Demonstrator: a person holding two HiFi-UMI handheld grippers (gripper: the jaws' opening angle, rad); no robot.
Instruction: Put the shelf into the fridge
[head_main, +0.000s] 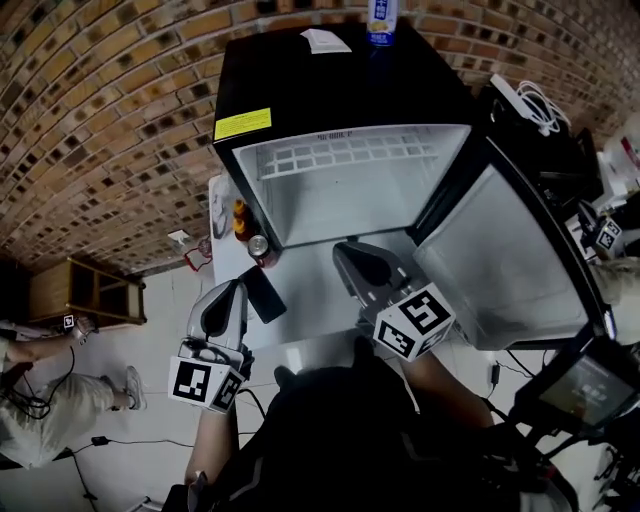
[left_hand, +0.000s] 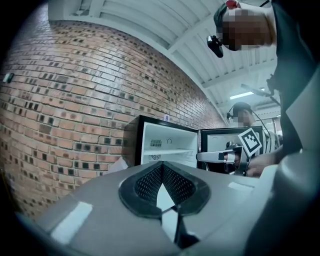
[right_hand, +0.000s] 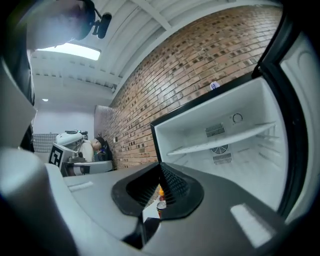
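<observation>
Left gripper (head_main: 236, 290): lower left of the frame, fingers pressed together, nothing in them.
Right gripper (head_main: 348, 255): middle of the frame, near the fridge's open front, fingers pressed together, nothing in them.
Shelf (head_main: 340, 155): inside the fridge (head_main: 300, 80), reaching from one side wall to the other.
Door (head_main: 505, 265): swung wide open at the right.
Open room: white space beside the shelf.
Can (head_main: 258, 245): just beside the fridge's left edge.

Black fridge (head_main: 300, 85), door (head_main: 500, 255) swung open, white wire shelf (head_main: 345, 153) seated level across its white interior
</observation>
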